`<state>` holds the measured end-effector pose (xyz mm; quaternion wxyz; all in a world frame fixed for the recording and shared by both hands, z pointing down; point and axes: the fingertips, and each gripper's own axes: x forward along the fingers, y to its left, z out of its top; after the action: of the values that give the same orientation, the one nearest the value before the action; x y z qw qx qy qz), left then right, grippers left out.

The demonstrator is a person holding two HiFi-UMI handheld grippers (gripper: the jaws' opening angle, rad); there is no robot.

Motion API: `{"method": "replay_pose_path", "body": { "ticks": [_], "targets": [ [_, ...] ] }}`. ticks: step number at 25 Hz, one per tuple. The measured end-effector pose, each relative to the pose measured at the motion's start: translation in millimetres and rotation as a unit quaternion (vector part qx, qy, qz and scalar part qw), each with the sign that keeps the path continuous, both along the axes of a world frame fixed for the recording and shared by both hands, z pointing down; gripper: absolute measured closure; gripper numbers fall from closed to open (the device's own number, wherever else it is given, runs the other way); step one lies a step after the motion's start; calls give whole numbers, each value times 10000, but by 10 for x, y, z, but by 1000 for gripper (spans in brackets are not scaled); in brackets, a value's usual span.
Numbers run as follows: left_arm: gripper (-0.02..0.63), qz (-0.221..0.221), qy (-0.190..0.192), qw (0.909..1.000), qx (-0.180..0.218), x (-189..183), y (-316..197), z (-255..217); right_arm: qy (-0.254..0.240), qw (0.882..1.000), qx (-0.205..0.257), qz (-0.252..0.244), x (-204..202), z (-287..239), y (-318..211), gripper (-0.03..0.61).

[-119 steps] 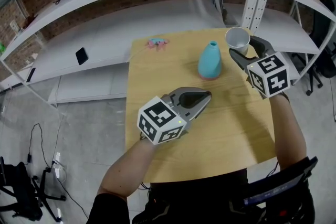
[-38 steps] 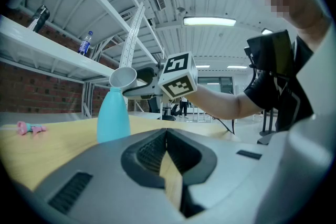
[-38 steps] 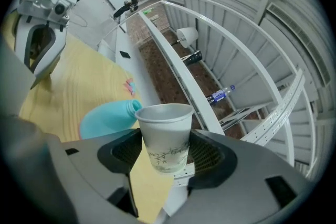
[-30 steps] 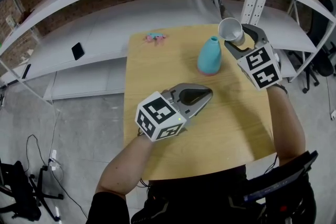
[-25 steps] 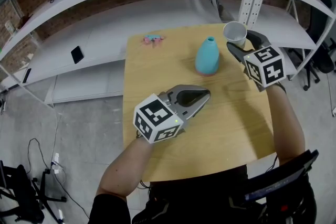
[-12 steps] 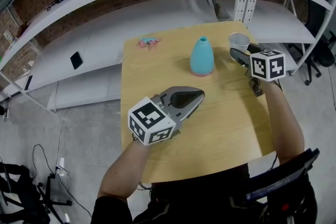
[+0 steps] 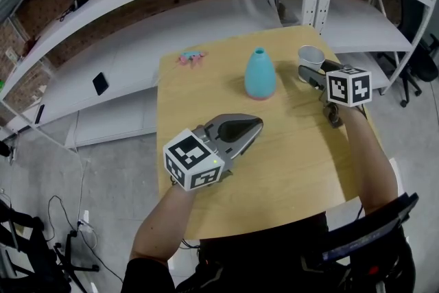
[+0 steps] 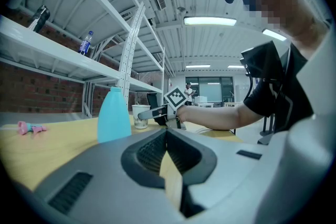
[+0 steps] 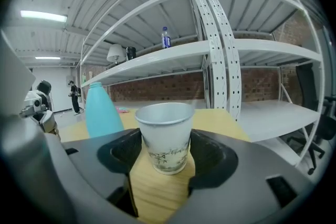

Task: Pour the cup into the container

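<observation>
Your right gripper (image 7: 312, 74) pinches the cup (image 9: 166, 134), which stands upright at the far right corner of the table (image 7: 288, 147), near the blue bottle (image 7: 260, 73) on its left. Your left gripper (image 8: 167, 131) is nearer you, jaws pressed together on nothing.

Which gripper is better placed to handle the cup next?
Right. The right gripper has its jaws against the upright cup, beside the blue container. The left gripper is shut, empty and well short of the cup.

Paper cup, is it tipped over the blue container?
No, the paper cup stands upright on the table between the jaws of the right hand-held gripper.
</observation>
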<state>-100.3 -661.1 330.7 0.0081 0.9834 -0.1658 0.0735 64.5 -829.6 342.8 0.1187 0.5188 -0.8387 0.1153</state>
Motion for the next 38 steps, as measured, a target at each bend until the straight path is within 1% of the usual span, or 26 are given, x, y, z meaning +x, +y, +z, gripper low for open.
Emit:
{"method": "replay_pose_path", "body": {
  "ticks": [5, 10, 14, 22, 28, 32, 33, 35, 36, 38],
  "targets": [
    [614, -7, -1, 10000, 10, -10, -5, -5, 75, 9999, 16, -86, -35, 10, 7, 290],
    [614, 4, -4, 10000, 8, -3, 4, -2, -12, 9999, 99, -63, -13, -13, 61, 288],
    [614, -15, -12, 10000, 13, -4, -8, -6, -43, 9998, 192, -37, 15, -43, 95, 275],
    [614, -32, -13, 10000, -4, 9, -12, -17, -34, 9999, 114, 18, 126, -28, 226, 267],
    [614, -31, -16, 10000, -14, 54, -11, -10, -101, 9999, 59, 97, 198, -27, 453, 268],
    [612, -214, -2, 9998, -31, 12, -71, 0, -114, 9997, 219, -91, 125, -121, 698, 275],
    [613, -282, -3, 9996, -50, -9, -67, 10, -108, 9994, 305, -117, 105, -151, 783, 321],
    [612, -336, -56, 9994, -103, -32, 4, 34, -112, 9987, 473, -157, 64, -213, 969, 465],
    [614, -320, -128, 9993, -117, -27, 70, 45, -118, 9983, 540, -188, 43, -245, 1067, 510],
    [613, -293, -311, 9991, -32, -5, 245, 40, -111, 9974, 657, -291, -12, -309, 1285, 572]
  ]
}}
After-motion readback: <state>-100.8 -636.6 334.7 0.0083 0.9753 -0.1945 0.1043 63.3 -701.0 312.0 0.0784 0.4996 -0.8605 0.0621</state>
